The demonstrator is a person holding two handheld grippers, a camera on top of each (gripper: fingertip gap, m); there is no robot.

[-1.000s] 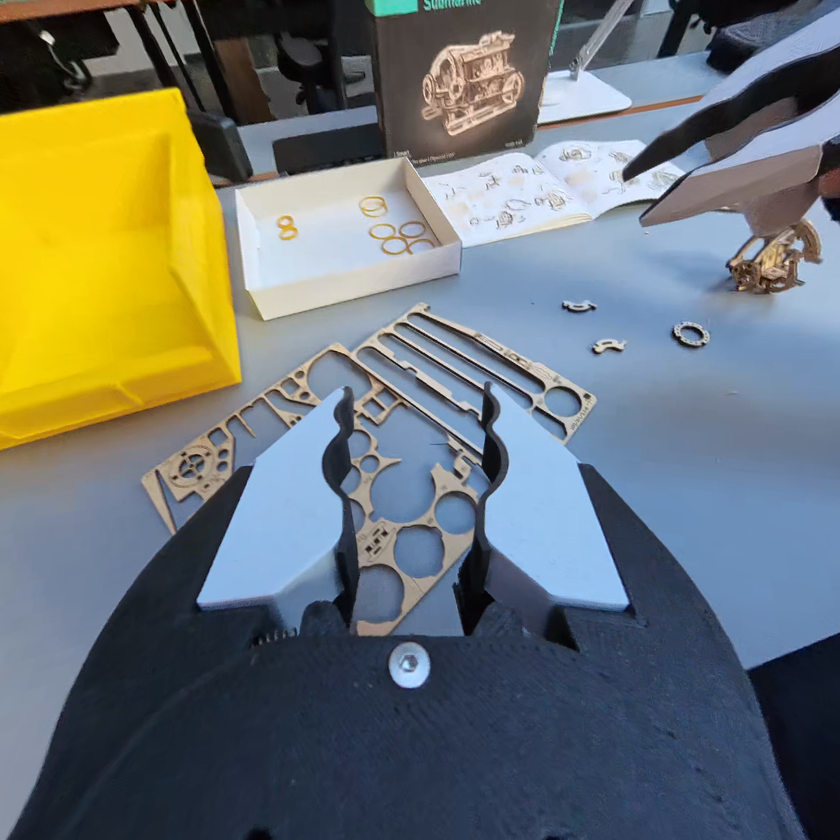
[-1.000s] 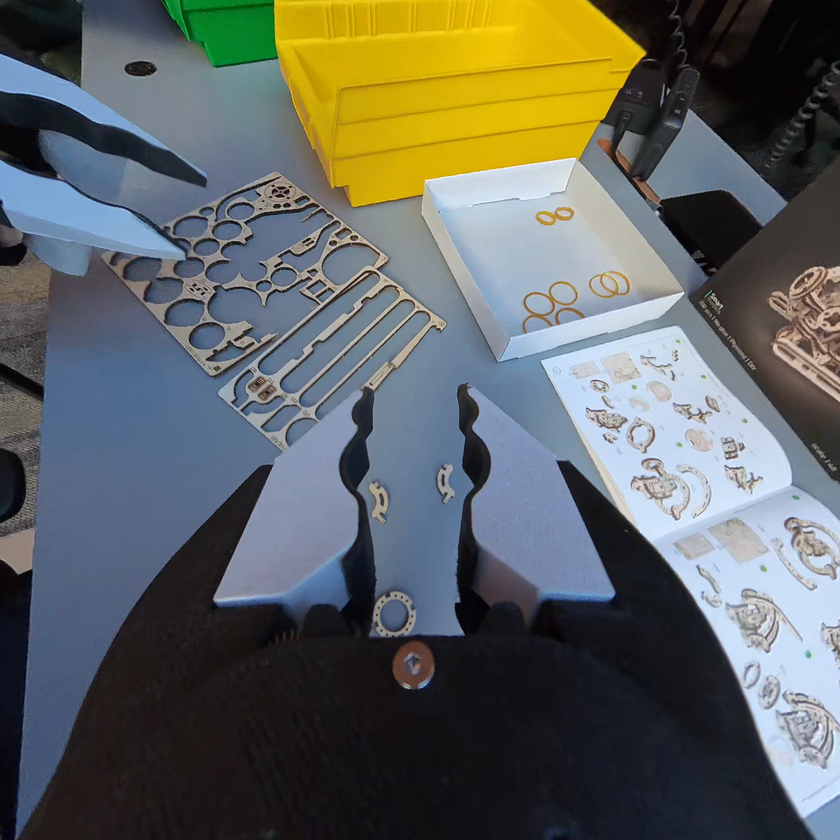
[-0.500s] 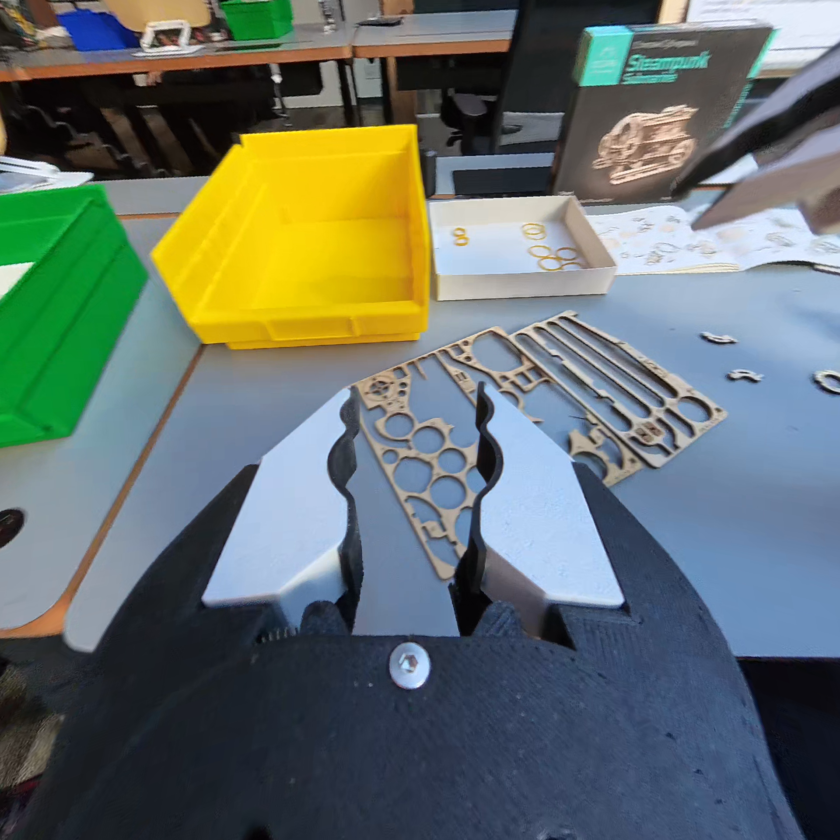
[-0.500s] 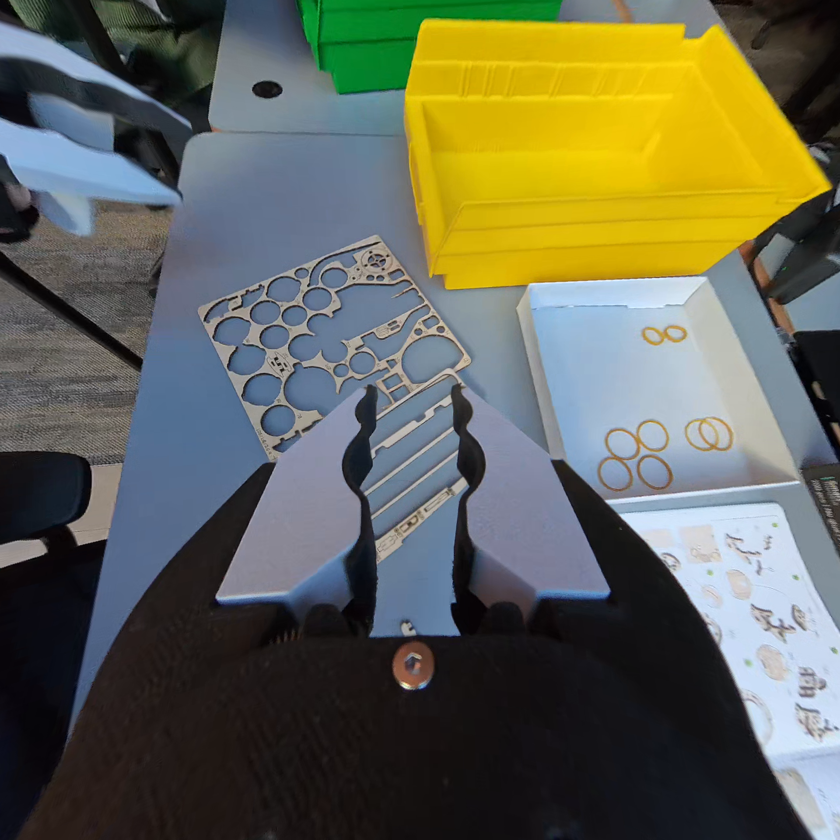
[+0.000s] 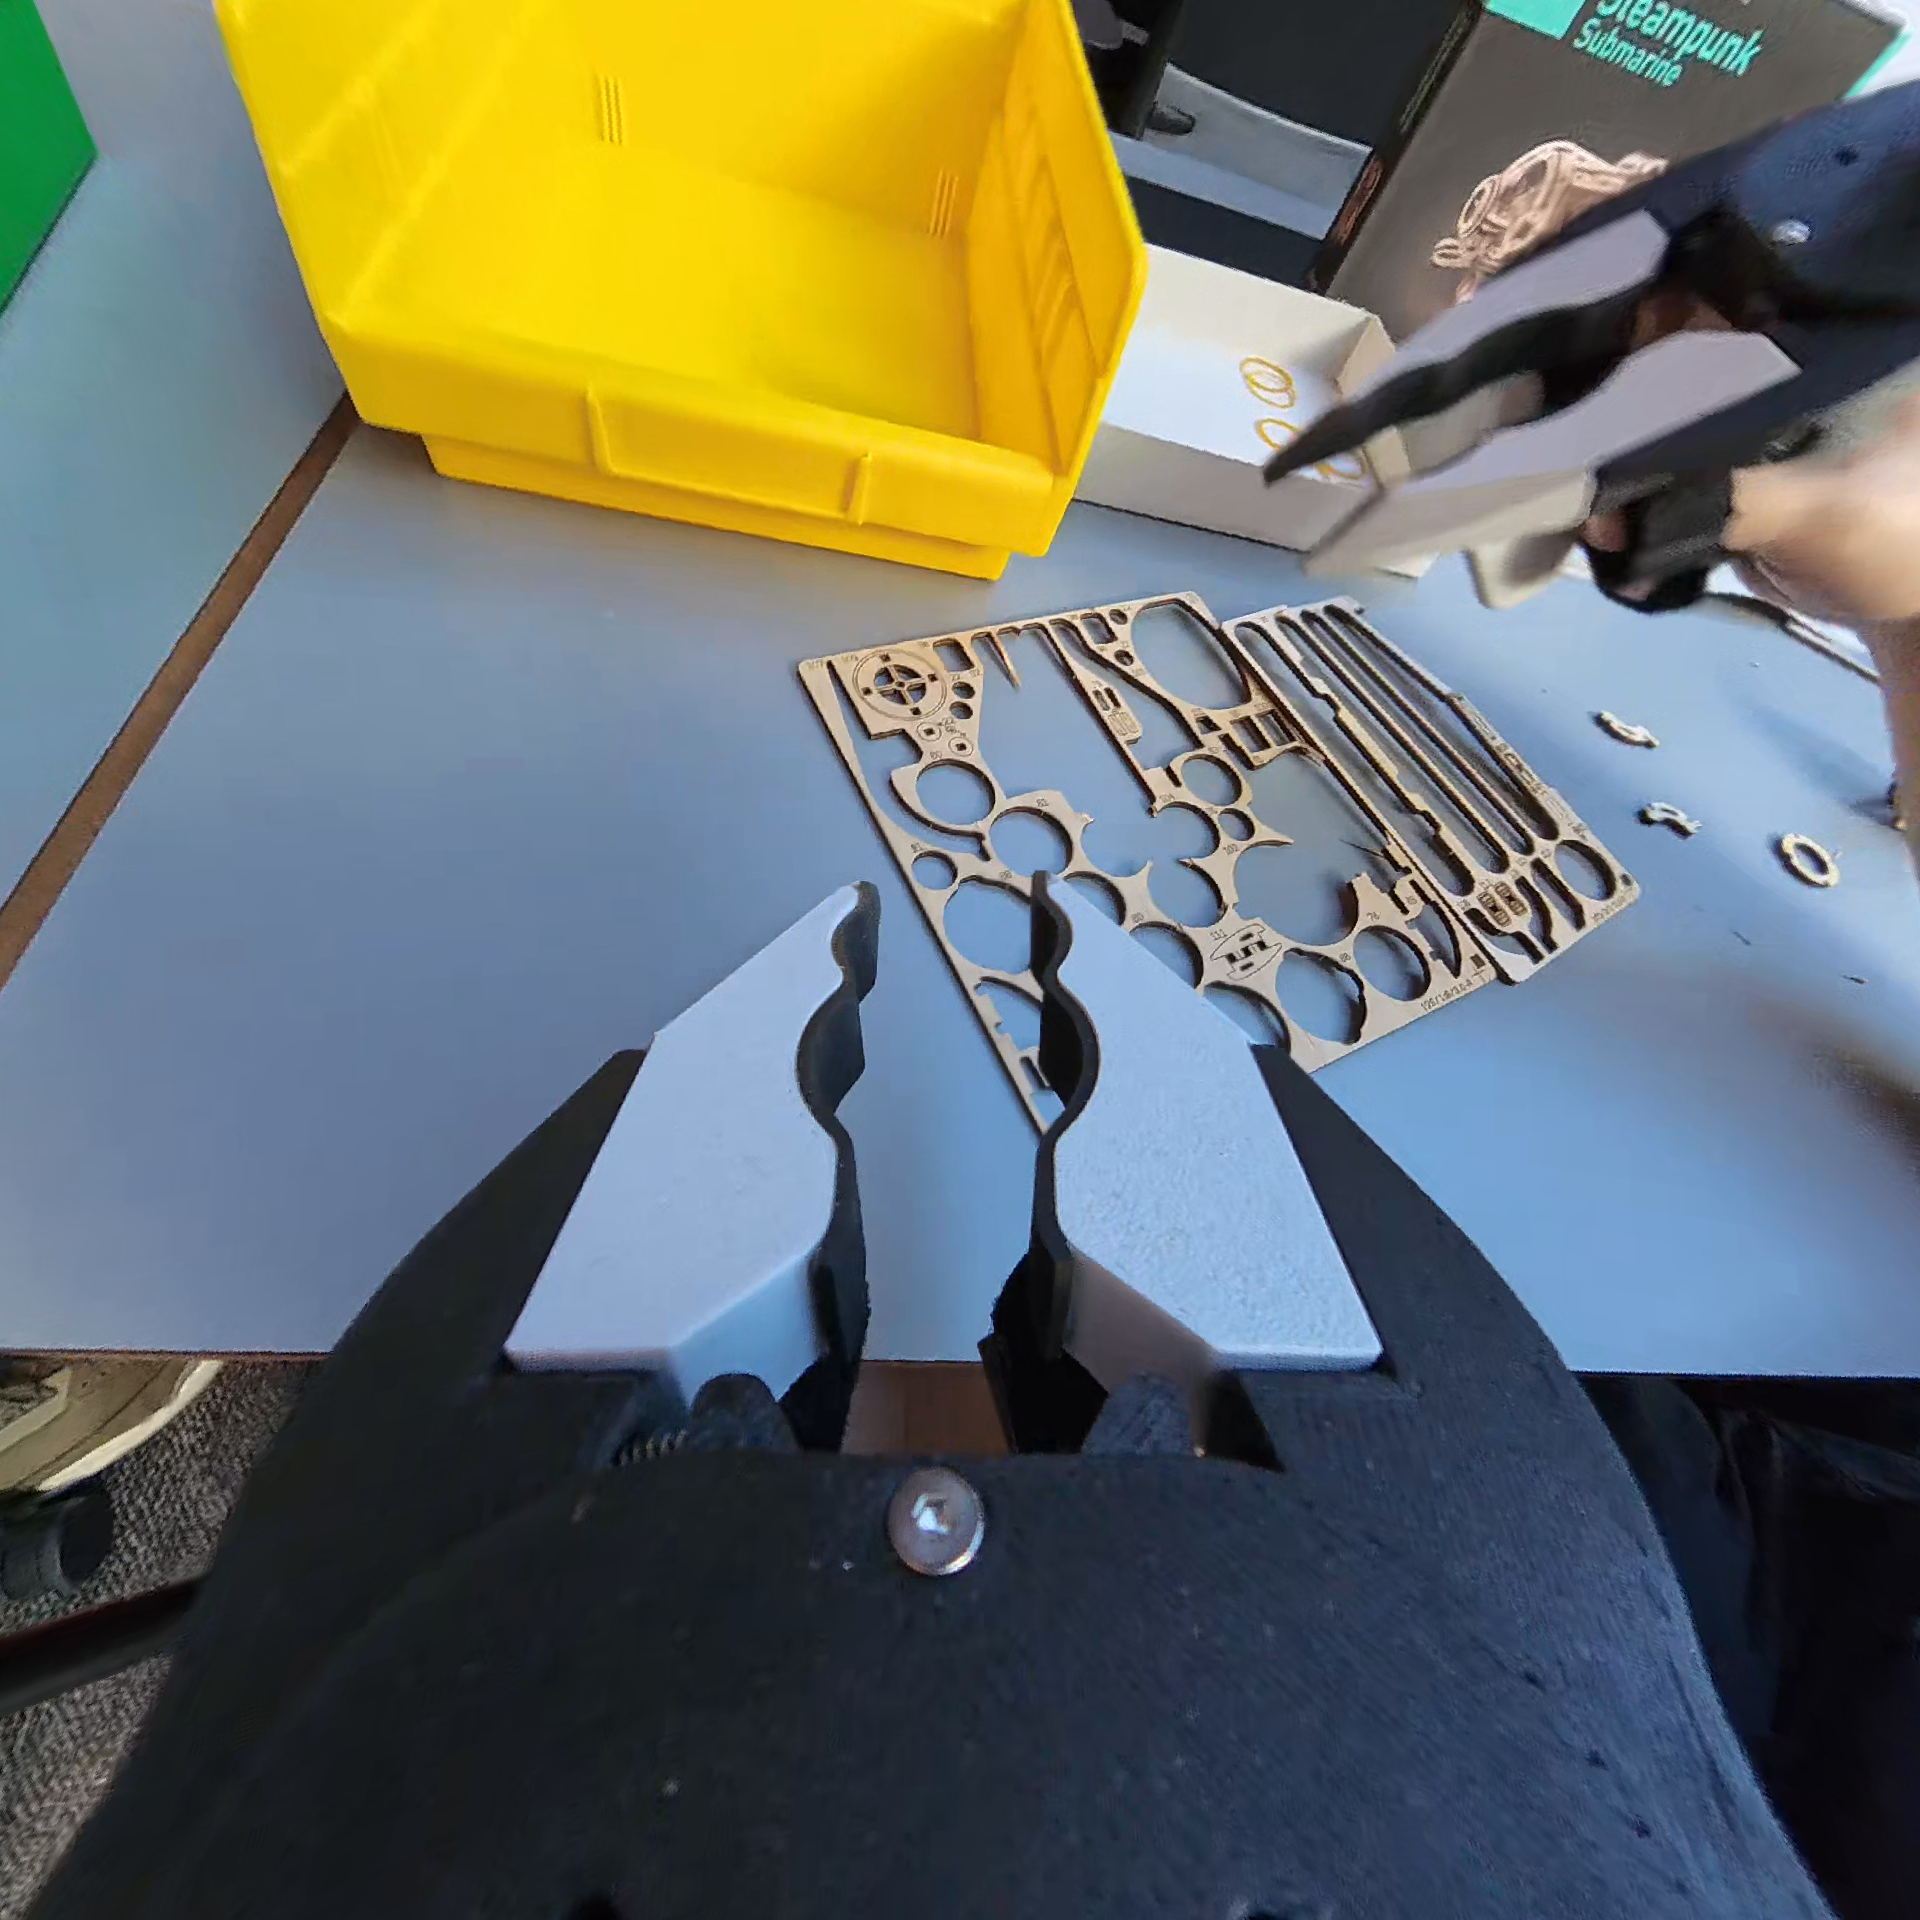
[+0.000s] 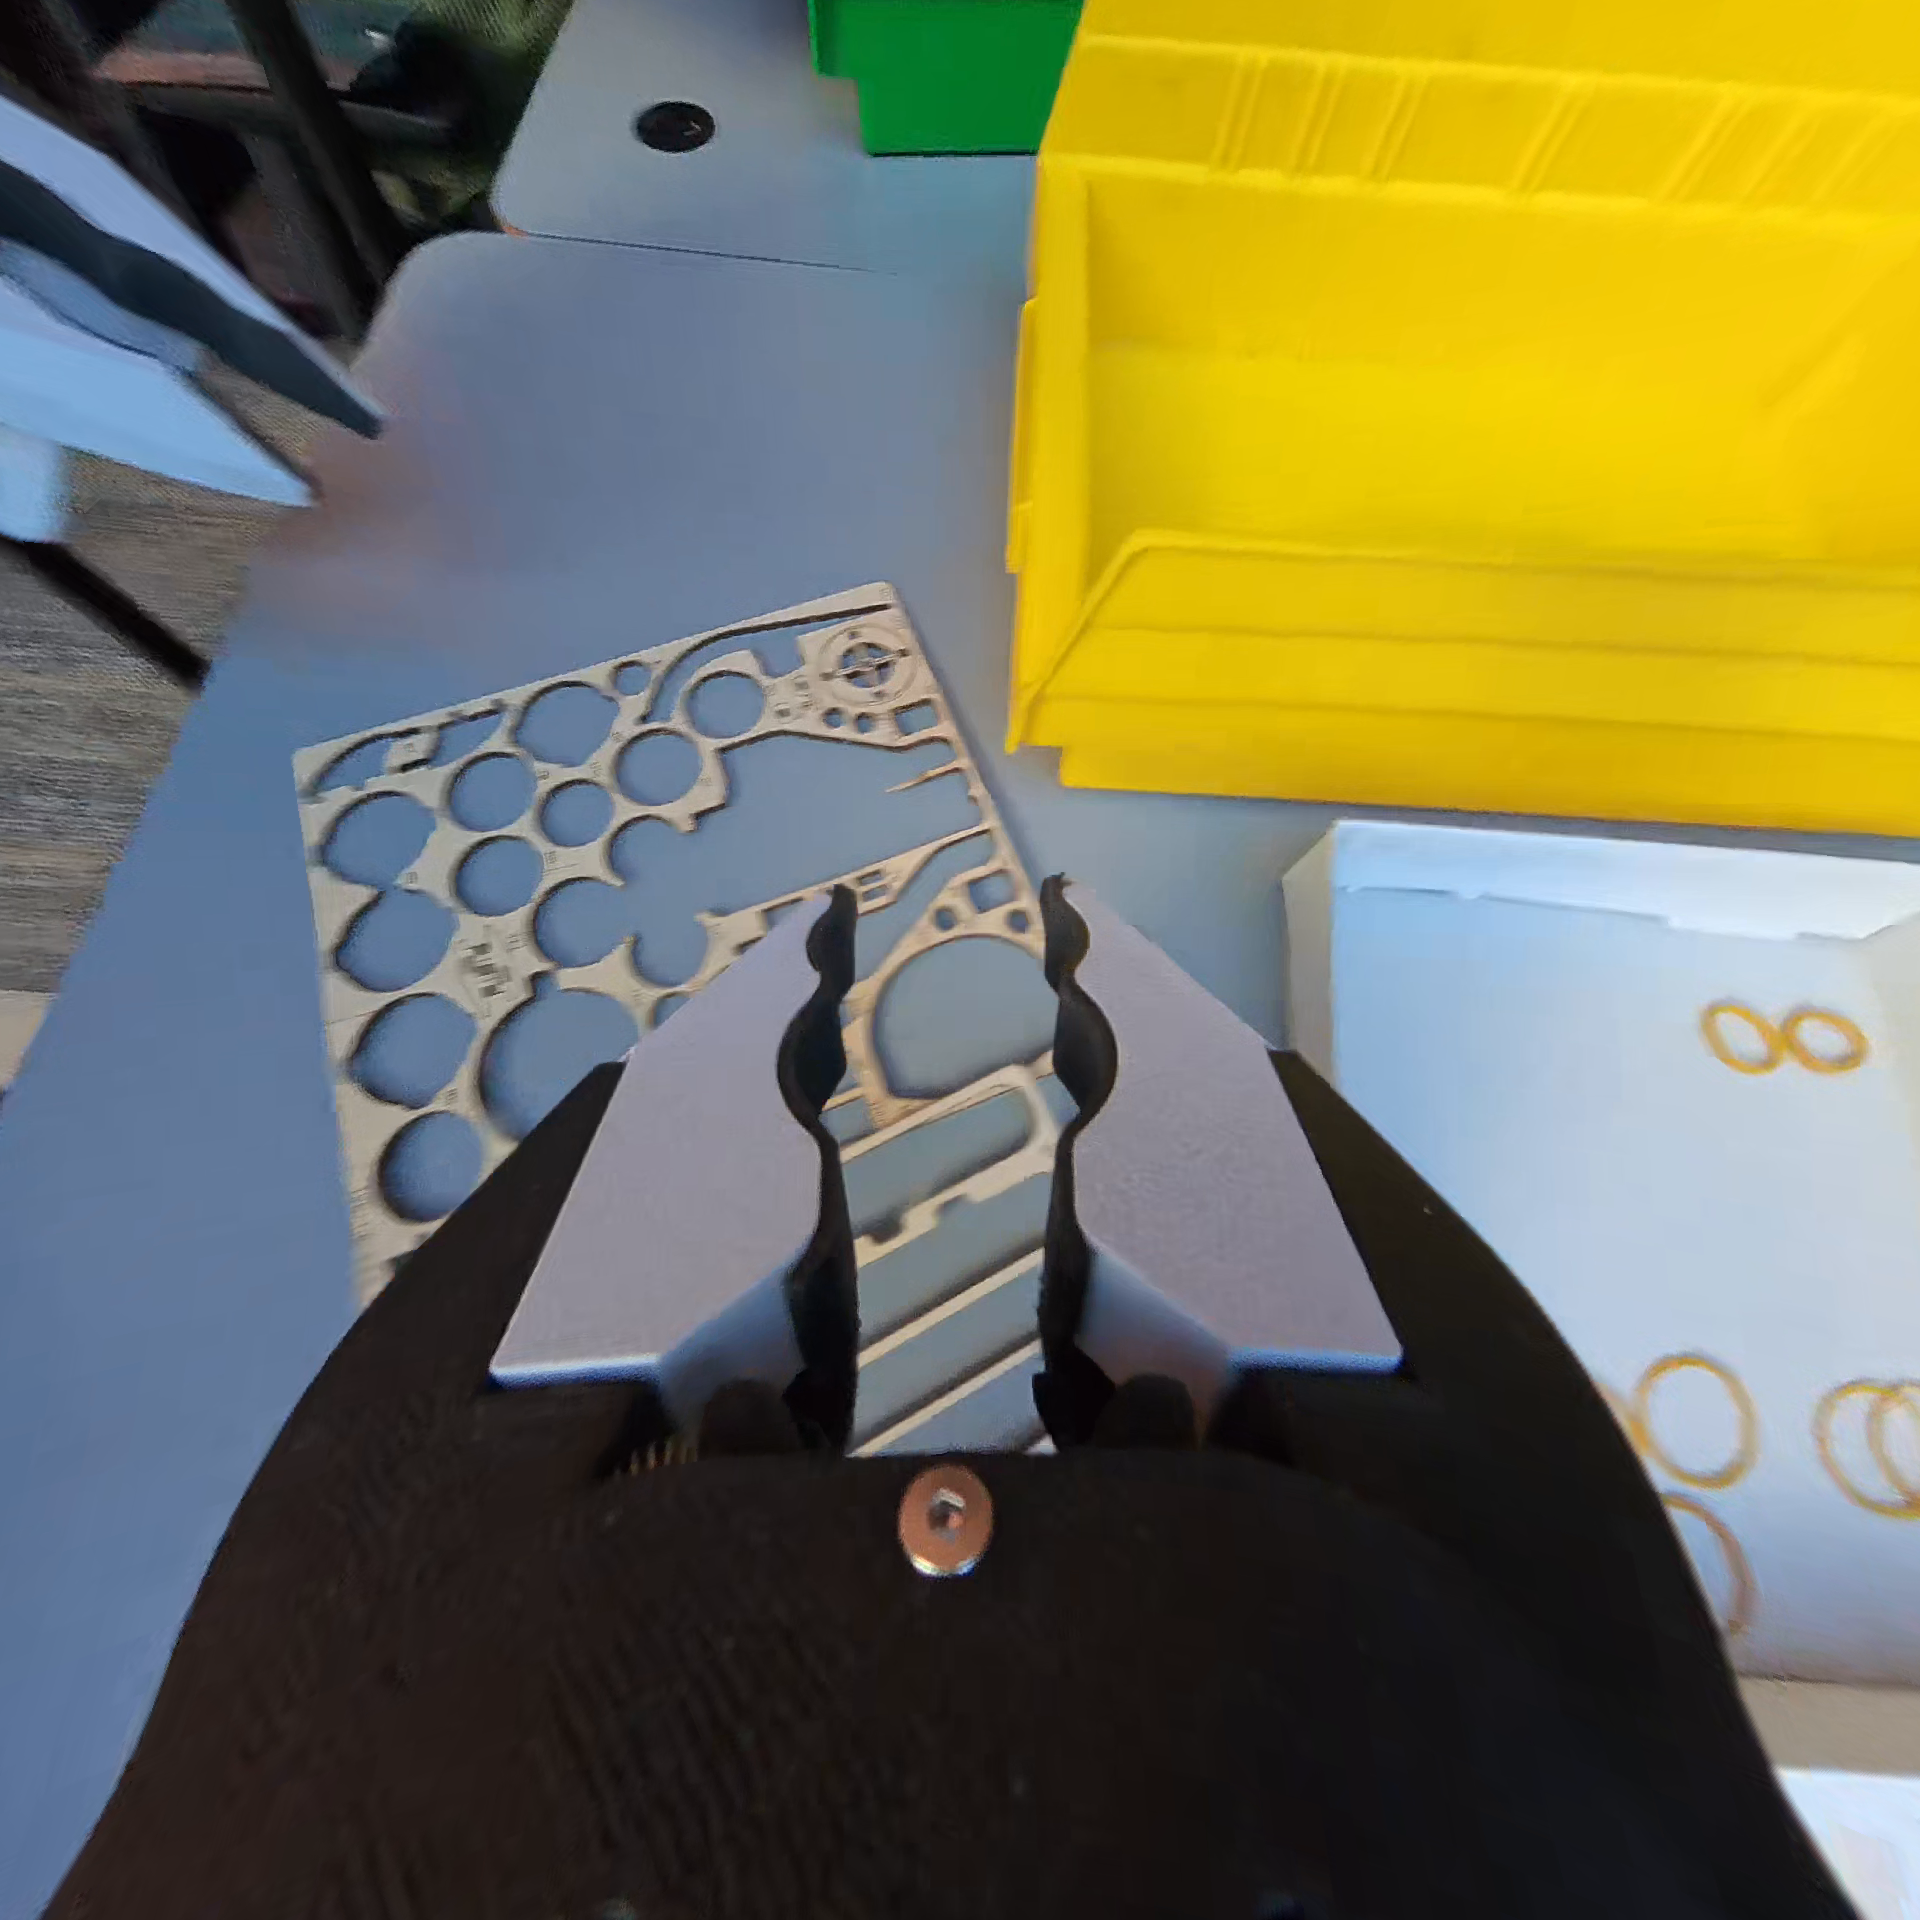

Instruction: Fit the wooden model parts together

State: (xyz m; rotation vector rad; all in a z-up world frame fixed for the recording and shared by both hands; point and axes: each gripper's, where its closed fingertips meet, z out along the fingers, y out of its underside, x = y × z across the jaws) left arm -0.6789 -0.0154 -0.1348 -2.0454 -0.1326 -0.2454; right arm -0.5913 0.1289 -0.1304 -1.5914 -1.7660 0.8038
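Two flat wooden part sheets lie side by side on the grey table: a large one with round cut-outs (image 5: 1236, 948) (image 6: 483, 961) and a slotted one (image 5: 1496, 902) (image 6: 940, 1086). Three small loose wooden pieces, one of them a ring (image 5: 1808, 860), lie to the right of them. My left gripper (image 5: 951, 904) is open and empty, low over the table's near edge at the large sheet's near corner. My right gripper (image 6: 948, 894) is open and empty above the sheets. It also shows in the left wrist view (image 5: 1299, 520), in the air before the white box.
A yellow bin (image 5: 727, 468) (image 6: 1455, 644) stands behind the sheets. A white box (image 5: 1174, 457) (image 6: 1558, 862) holds several rubber bands (image 6: 1782, 1039). A dark kit box (image 5: 1558, 156) stands behind it, a green bin (image 6: 935, 83) farther off. The table's left edge (image 5: 156, 707) is near.
My left gripper has drawn back and left, toward the table's near edge. My right gripper has moved left from the loose pieces and booklet to above the sheets. Both stay open.
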